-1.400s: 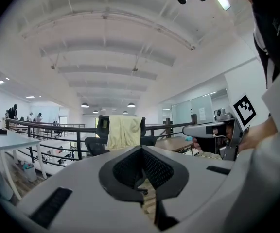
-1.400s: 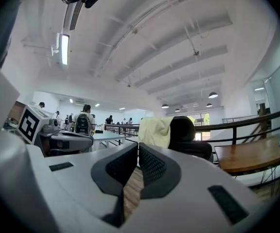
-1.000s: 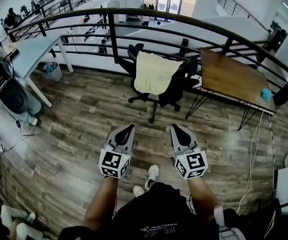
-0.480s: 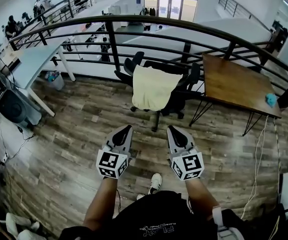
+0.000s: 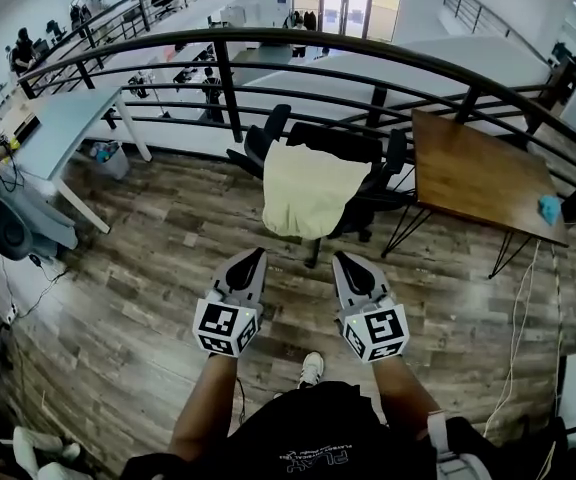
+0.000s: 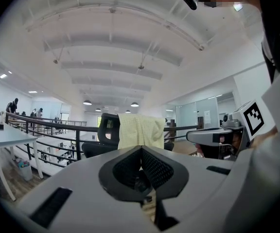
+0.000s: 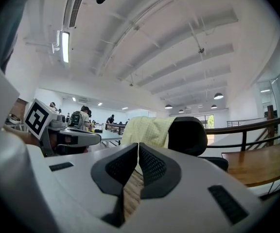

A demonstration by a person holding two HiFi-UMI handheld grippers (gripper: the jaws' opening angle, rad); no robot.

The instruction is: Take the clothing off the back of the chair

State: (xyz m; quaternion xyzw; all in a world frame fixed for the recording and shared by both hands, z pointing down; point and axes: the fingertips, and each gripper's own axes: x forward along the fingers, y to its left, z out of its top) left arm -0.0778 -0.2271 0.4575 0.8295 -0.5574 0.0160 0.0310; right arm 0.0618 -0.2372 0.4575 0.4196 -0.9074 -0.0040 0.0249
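Facing the chair point(image 5: 346, 144), you hold the left hand-held gripper point(image 5: 252, 258) and right hand-held gripper point(image 5: 345, 260) short of it, jaws pressed together, empty; the yellow clothing point(image 5: 308, 188) drapes over the chair's back.

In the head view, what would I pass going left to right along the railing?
White table, black office chair draped with pale yellow clothing, wooden table, small blue object on it.

Readable text: none in any view.
Shirt print: pale lettering point(image 5: 306, 459) on the person's black shirt point(image 5: 313, 418), upside down in the head view, too blurred to read.
Marker cubes: black-and-white square patterns on the left hand-held gripper point(image 5: 252, 257) and the right hand-held gripper point(image 5: 342, 259); no letters or numbers.
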